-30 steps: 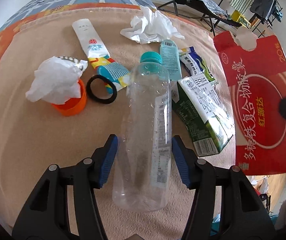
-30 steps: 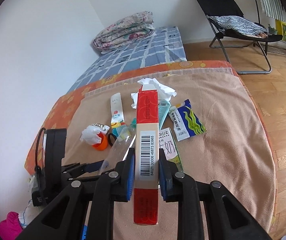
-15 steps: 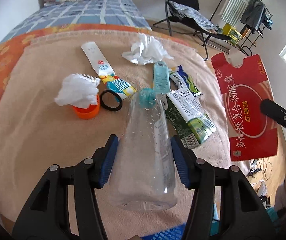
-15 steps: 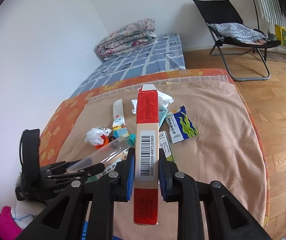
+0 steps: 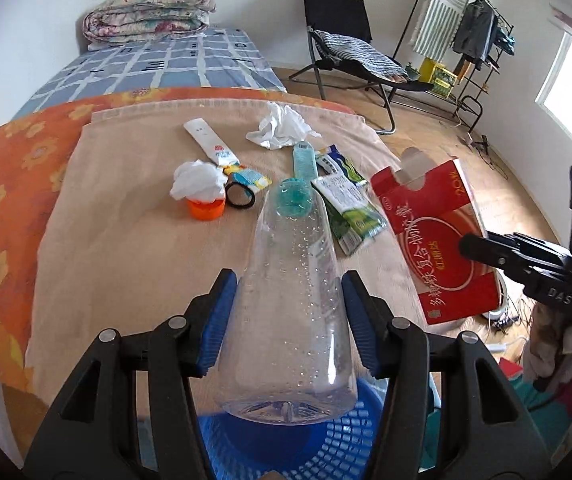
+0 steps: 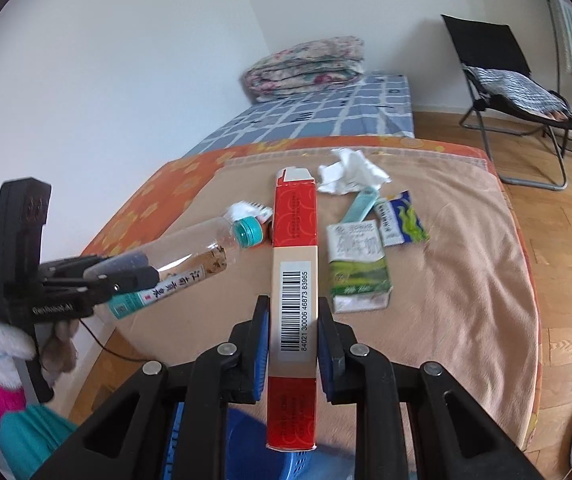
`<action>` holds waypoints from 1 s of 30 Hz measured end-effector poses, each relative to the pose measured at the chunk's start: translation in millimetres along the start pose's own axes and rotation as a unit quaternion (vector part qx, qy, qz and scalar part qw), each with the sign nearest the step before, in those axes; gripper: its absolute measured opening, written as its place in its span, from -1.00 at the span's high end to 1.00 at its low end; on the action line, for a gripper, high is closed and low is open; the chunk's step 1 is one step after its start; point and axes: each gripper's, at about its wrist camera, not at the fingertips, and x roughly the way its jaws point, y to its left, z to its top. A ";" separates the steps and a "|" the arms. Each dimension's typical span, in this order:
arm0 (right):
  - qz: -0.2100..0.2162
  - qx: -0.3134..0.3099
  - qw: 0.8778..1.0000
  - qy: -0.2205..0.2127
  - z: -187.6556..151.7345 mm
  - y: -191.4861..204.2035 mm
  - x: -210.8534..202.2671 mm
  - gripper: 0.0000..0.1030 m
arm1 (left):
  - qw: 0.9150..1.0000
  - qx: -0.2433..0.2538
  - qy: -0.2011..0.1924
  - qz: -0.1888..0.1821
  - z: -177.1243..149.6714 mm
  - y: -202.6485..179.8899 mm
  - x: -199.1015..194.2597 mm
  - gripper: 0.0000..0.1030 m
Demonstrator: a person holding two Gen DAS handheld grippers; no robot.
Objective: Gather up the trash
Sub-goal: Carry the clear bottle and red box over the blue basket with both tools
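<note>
Left tool (image 5: 289, 312) is clamped on the clear plastic bottle (image 5: 290, 320), pads bearing on the body, teal cap pointing away, base hanging over the blue basket (image 5: 286, 440). Judgement: held so that releasing it would drop the bottle base-first into the basket.

Right tool (image 6: 293, 344) is clamped on the narrow sides of the red carton (image 6: 294, 280), barcode face up, lower end just above the basket rim (image 6: 298, 460). Judgement: gripping across the thin dimension suits the jaw span, and it too is staged for a drop.

Both items are off the bed and over the basket; neither is in it yet.

Trash left on the tan blanket (image 5: 126, 248), counted:
- crumpled tissue: 2, one at the far edge (image 5: 282, 127), one sitting in the orange cap (image 5: 206, 209)
- black ring (image 5: 240, 196): 1
- flattened milk carton (image 5: 348, 208): 1
- long white wrapper (image 5: 210, 144): 1
- teal tube (image 5: 304, 160): 1
- blue-green sachet (image 5: 340, 164): 1

Judgement: roughly two of nine pieces collected.
</note>
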 end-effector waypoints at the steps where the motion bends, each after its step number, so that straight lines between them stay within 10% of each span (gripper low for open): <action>1: 0.004 -0.005 1.000 0.001 -4.3 4.0 -1.7 0.61 | 1.000 -0.001 0.002 -0.001 -6.2 0.8 -5.3 -0.08; 30: 0.052 -0.109 0.991 0.054 -95.2 79.5 5.9 0.61 | 0.987 0.017 0.154 -0.033 -164.8 -7.5 -24.9 -0.08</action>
